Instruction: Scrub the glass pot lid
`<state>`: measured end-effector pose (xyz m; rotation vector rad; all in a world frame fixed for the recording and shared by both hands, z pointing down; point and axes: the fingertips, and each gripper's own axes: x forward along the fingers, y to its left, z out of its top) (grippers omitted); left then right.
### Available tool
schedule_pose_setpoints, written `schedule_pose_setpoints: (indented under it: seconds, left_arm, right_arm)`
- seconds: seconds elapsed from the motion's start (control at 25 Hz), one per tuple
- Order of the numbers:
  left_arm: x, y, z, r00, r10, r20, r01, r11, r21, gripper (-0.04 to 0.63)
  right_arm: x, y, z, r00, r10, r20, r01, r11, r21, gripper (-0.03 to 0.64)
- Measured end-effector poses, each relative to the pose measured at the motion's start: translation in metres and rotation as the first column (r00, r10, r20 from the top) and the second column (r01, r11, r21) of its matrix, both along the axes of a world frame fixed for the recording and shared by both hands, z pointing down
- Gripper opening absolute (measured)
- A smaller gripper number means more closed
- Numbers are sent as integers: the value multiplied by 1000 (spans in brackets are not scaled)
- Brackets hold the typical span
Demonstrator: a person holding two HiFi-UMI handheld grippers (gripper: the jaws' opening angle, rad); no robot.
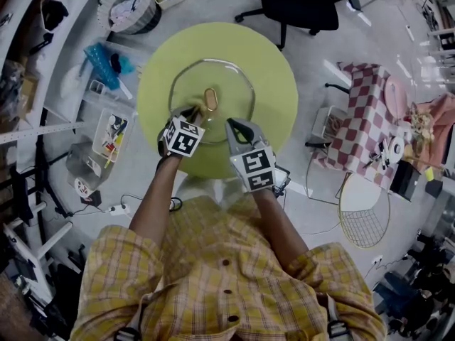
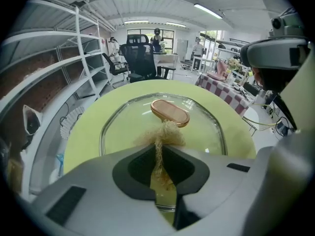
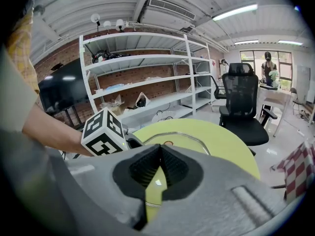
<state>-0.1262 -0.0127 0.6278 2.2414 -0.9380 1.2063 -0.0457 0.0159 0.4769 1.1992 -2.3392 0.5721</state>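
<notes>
A glass pot lid [image 1: 238, 84] with a copper oval handle [image 1: 211, 99] lies flat on a round yellow-green table [image 1: 281, 69]. My left gripper [image 1: 193, 112] is over the lid's near side, just short of the handle. It is shut on a tan fibrous scrub pad [image 2: 165, 134], whose frayed end touches the glass below the handle [image 2: 170, 112]. My right gripper [image 1: 232, 125] hovers at the lid's near right rim, shut with nothing between its fingers. In the right gripper view, the lid [image 3: 187, 140] and the left gripper's marker cube [image 3: 103, 132] lie ahead of my right gripper [image 3: 160, 149].
A black office chair [image 1: 298, 6] stands beyond the table. A checkered table [image 1: 366, 112] and a wire basket [image 1: 364, 212] are to the right. White shelving [image 1: 43, 133], clutter and a laundry basket [image 1: 131, 6] line the left.
</notes>
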Motion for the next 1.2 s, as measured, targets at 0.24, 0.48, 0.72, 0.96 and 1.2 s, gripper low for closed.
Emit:
schedule_pose_setpoints:
  seconds: [0.24,0.48,0.72,0.96,1.2]
  left_arm:
    - [14,22,1,1000,19,0,-19,1000,-6,41]
    - [19,38,3,999,37,-1,-37,999,-14,41]
    - [21,49,4,999,44,-4,-44,999,-14,41]
    - [20,61,8,993,112,38,-112,994,6,41]
    - [12,77,12,997,79,23,-79,997,-12,41]
  right_arm:
    - [7,7,0,1000,4,5,-4,1000,4,-3]
    - [5,11,-1,1000,-3,9,3,1000,6,-3]
    - [2,13,-4,1000,-6,9,6,1000,13,-3]
    - [4,15,-6,1000,-4,9,4,1000,17,-3]
    - [3,16,-6,1000,-4,8,4,1000,22,-3]
